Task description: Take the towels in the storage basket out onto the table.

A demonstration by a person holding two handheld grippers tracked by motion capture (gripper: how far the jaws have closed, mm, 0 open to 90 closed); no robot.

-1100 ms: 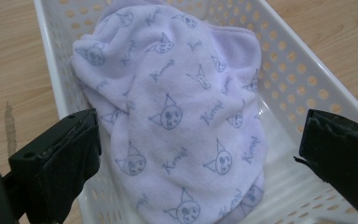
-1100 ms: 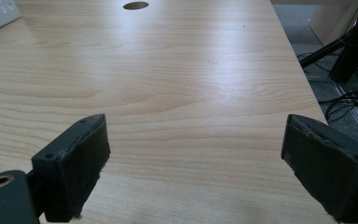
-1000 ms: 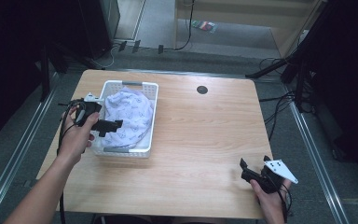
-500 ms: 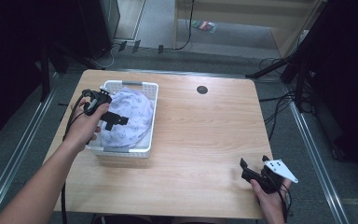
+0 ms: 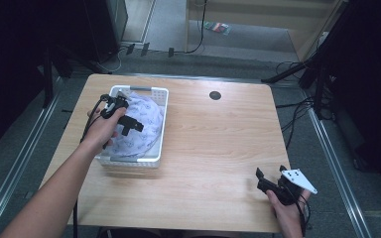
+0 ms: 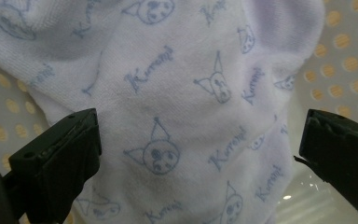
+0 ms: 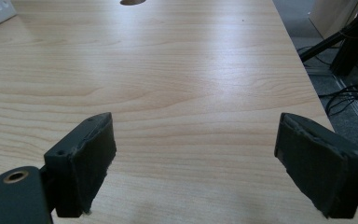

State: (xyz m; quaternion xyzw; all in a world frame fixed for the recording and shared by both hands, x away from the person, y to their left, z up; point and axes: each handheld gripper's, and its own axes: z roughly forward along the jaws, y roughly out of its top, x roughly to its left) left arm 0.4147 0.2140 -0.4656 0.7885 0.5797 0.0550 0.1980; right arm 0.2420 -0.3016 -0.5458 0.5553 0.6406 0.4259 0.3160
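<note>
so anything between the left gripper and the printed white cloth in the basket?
Nothing visible. The left gripper hangs over the white perforated plastic basket, jaws open, and the white cloth with blue cartoon print lies directly between and beyond them, unobstructed.

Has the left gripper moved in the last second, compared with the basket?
Yes. The left gripper moved toward the far end of the white basket, over the towel.

A light wooden desk (image 5: 213,144) with rounded corners carries a white perforated basket (image 5: 156,131) on its left half, near the left edge. A round dark cable hole (image 5: 215,95) sits in the desk's far middle part, well apart from the basket. The desk stands on a grey floor (image 5: 347,188).
</note>
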